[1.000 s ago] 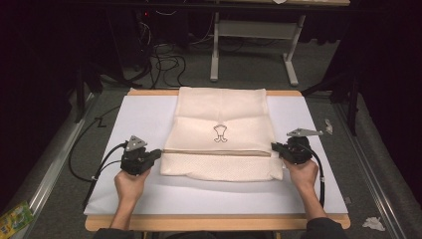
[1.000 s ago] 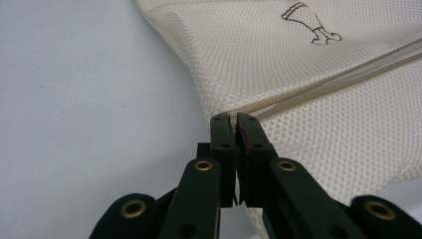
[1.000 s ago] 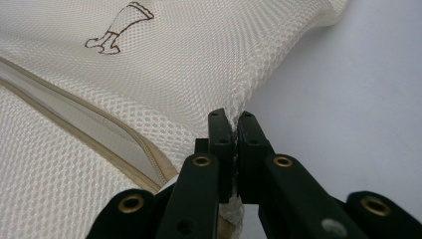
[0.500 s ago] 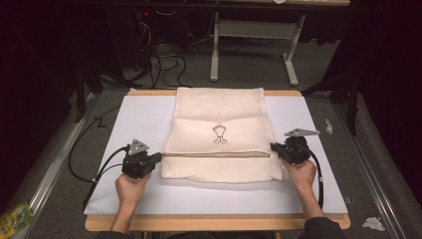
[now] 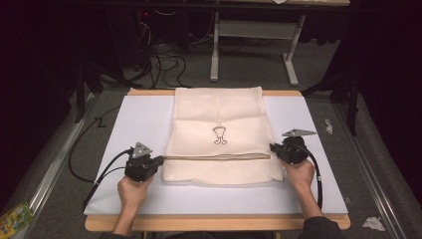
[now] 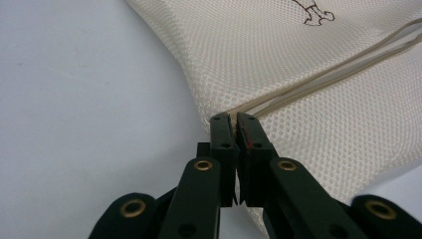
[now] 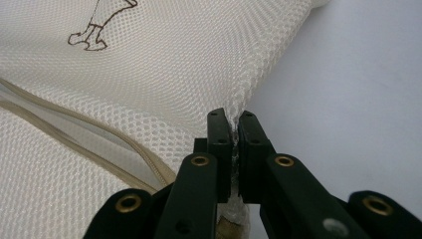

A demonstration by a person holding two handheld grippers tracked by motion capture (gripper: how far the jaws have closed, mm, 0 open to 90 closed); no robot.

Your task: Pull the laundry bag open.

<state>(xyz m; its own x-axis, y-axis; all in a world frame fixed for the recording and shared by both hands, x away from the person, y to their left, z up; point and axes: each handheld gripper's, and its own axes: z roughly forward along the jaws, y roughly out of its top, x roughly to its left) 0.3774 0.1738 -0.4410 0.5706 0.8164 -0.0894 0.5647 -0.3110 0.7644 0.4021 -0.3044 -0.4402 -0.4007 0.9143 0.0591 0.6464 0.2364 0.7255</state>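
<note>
Fingers [image 6: 223, 130] of the left gripper [image 6: 233, 119] are pinched tight on the mesh bag [image 5: 219, 134], right at its edge where the zipper line [image 5: 216, 157] ends. Right gripper [image 7: 234, 118] likewise: jaws pressed together with a thin ridge of mesh squeezed between the pads [image 7: 251, 130].

Landmark = zipper line. In the high view the left gripper [image 5: 158, 162] sits at its left end, the right gripper [image 5: 273, 148] at its right end, a touch farther from the person than the left one. The printed logo [image 5: 219, 135] lies beyond the zipper, mid-bag. A strip of bag lies on the near side of the zipper, toward the person's hands [image 5: 133, 191]. The bag itself lies flat on the white sheet [image 5: 308, 194] covering the table [image 5: 214, 223], far edge at the table's far rim.

Step, as I read it: folding the bag, both side edges gripped at the fold line, fold in progress.

Next move needs both grippers lifting and travelling together at equal height so the mesh doesn't skew. Keep the clamp firm; the bite is thin, so mesh could slip out. Release only once edges line up.
</note>
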